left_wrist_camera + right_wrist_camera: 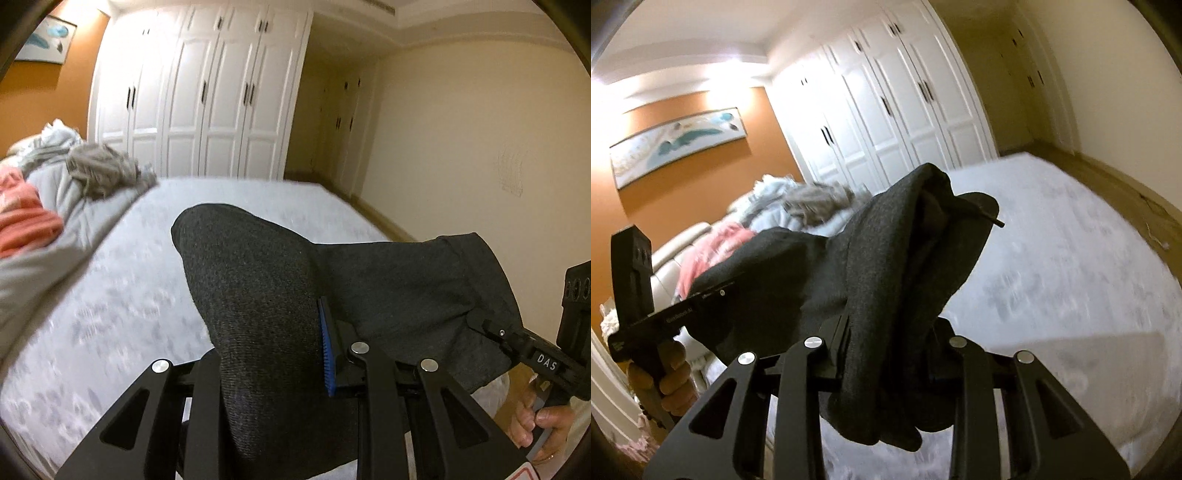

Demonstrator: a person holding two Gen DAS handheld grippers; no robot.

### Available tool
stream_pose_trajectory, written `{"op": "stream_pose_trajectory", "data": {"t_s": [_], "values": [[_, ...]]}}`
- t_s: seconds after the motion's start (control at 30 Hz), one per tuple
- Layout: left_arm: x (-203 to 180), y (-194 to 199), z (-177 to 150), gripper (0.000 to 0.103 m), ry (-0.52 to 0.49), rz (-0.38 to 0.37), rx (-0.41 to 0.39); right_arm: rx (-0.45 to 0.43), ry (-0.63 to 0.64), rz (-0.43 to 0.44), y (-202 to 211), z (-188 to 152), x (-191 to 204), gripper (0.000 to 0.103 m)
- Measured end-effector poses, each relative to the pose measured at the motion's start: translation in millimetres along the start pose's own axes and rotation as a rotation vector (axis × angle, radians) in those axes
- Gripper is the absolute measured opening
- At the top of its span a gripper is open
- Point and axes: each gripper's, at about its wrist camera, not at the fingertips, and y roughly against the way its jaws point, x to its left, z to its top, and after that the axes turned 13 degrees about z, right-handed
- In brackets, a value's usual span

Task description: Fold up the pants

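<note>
Charcoal knit pants (258, 295) hang in the air above the pale grey bed (110, 314), clear of the mattress where the views show it, stretched between both tongs. The left tongs (284, 354) are narrowed onto one bunched part of the cloth, with a blue pad (327, 354) pressing its side; the right tongs (886, 354) pinch another gathered part with a drawcord tip (995, 221) poking out. The held edge runs side to side from one hand to the other, while the rest droops below and out of sight. Both tongs tilt slightly downward, side by side and near each other. Neither hand is nearer; laying the pants flat would probably mean carrying both forward over the bed together.
</note>
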Motion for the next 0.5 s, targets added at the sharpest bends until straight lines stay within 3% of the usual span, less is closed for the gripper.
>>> {"op": "stream_pose_trajectory", "data": {"t_s": [0.23, 0.5], "values": [[8, 0, 68, 0.021, -0.006, 0.015, -0.155, -0.085, 0.085, 0.046, -25, 70, -1, 0.029], [5, -49, 123, 0.021, -0.01, 0.035, -0.234, -0.128, 0.141, 0.042, -73, 130, -30, 0.029]]}}
